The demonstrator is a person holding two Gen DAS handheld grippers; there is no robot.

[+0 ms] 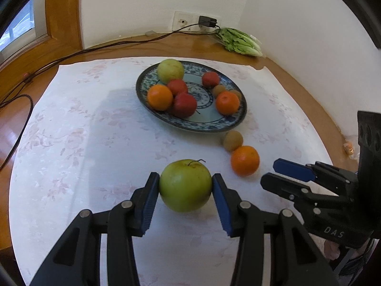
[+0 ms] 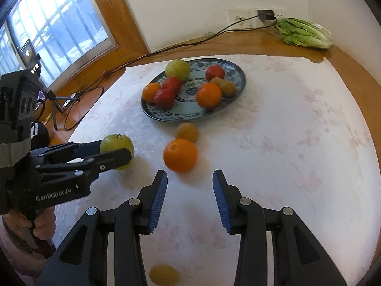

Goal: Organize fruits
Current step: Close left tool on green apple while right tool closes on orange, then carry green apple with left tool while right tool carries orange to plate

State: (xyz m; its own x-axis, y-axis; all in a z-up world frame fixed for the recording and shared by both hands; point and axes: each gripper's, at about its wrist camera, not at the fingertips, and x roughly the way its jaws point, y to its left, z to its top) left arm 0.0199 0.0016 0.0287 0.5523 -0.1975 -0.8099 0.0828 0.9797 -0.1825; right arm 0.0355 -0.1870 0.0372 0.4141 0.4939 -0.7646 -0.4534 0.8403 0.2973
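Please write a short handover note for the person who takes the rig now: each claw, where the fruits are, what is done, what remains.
Left claw: shut on the green apple, near the cloth.
Right claw: open, empty, just short of the loose orange.
Plate: holds one green apple, three red fruits, two oranges, two small brown fruits.
Left: held apple, loose orange, brown fruit beside it, a yellowish thing near the right claw.

A matt white cloth (image 1: 78,147) with a faint pink floral print is spread over a glossy varnished wooden table (image 1: 281,57). The plate (image 1: 190,126) is glazed blue-and-white ceramic. The green apple (image 1: 185,186) is seen as smooth and slightly shiny. The left gripper (image 1: 185,202) is made of matt black plastic with ribbed blue pads (image 1: 220,205) and metal rivets.
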